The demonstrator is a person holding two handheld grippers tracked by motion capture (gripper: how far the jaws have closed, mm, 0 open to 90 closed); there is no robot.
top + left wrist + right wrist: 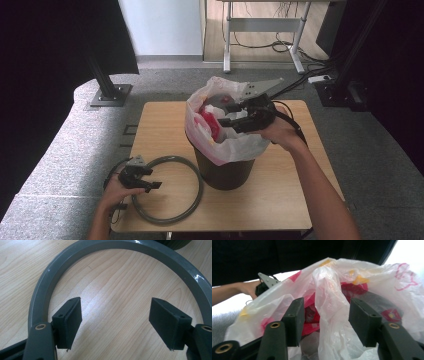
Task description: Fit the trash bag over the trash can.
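Right gripper point(231, 116) jaws apart, a twisted fold of the plastic bag point(329, 297) between them, pads not pressing. Bag lines the dark bin point(225, 170) at table centre. Left gripper point(149, 180) jaws spread over bare wood inside the grey ring point(192, 170), beside the bin.

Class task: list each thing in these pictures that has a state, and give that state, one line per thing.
Bin: upright on the table, lined.
Plastic bag: in the bin, draped over its rim, mouth open.
Grey ring: flat on the table, off the bin.
Left gripper: open, empty.
Right gripper: open, bag fold between its fingers.
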